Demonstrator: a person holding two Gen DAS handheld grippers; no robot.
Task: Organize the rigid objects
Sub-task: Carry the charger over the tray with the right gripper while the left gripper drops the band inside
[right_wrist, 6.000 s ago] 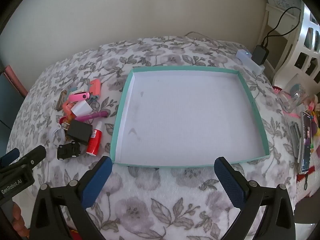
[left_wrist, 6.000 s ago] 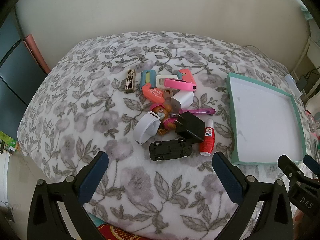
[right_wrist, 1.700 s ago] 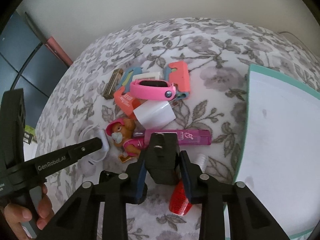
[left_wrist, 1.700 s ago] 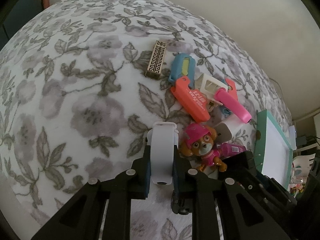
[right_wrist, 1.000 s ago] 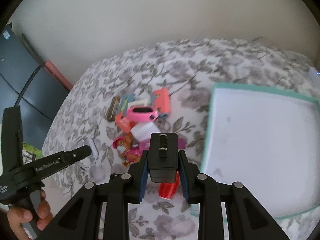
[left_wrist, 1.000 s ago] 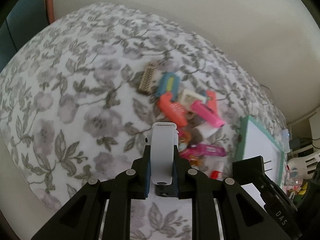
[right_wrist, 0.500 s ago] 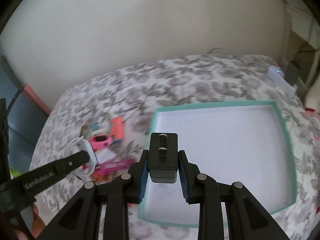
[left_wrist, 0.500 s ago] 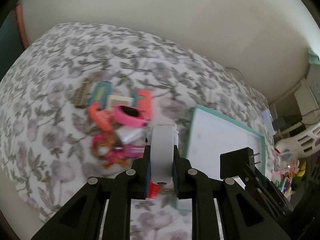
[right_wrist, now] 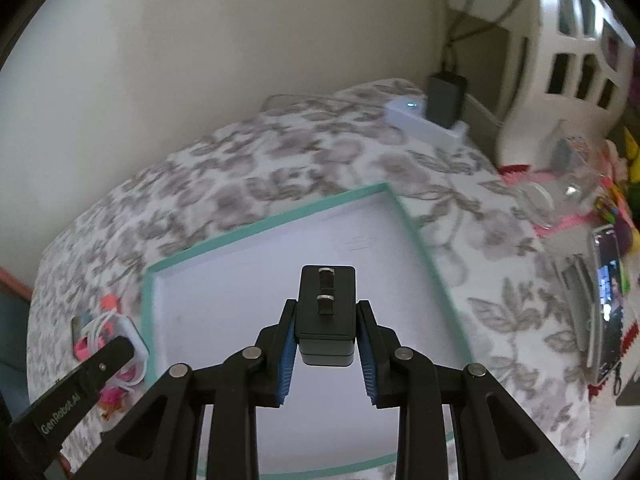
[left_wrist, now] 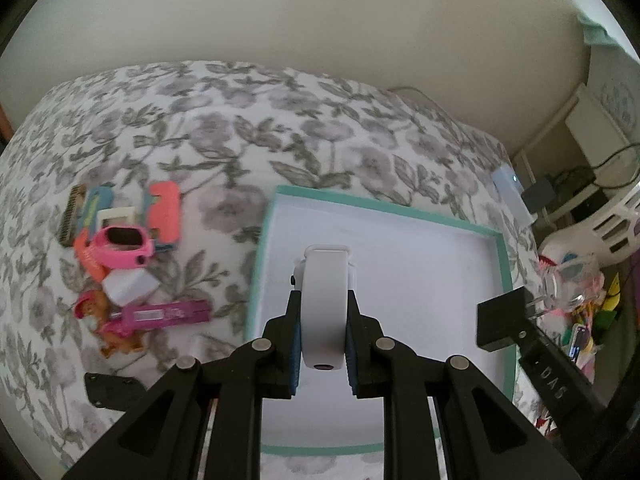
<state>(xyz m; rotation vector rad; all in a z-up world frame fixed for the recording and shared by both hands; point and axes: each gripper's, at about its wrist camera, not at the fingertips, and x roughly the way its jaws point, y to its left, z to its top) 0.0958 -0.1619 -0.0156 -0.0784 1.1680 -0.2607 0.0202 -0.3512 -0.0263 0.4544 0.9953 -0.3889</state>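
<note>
Cream wall (left_wrist: pixel 320 12), floral bedspread (left_wrist: pixel 240 120) — perhaps a bed

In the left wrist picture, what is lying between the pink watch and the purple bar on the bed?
A white charger lies between the pink watch and the purple bar, touching both. This shows only in the left wrist view.

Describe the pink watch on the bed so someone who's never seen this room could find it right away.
Start at the teal-rimmed white tray on the grey floral bedspread; a cluster of small objects lies to its left. The pink plastic child's smartwatch sits atop that cluster, above a white charger block. It alone has a dark square screen in a rounded pink case.
</note>
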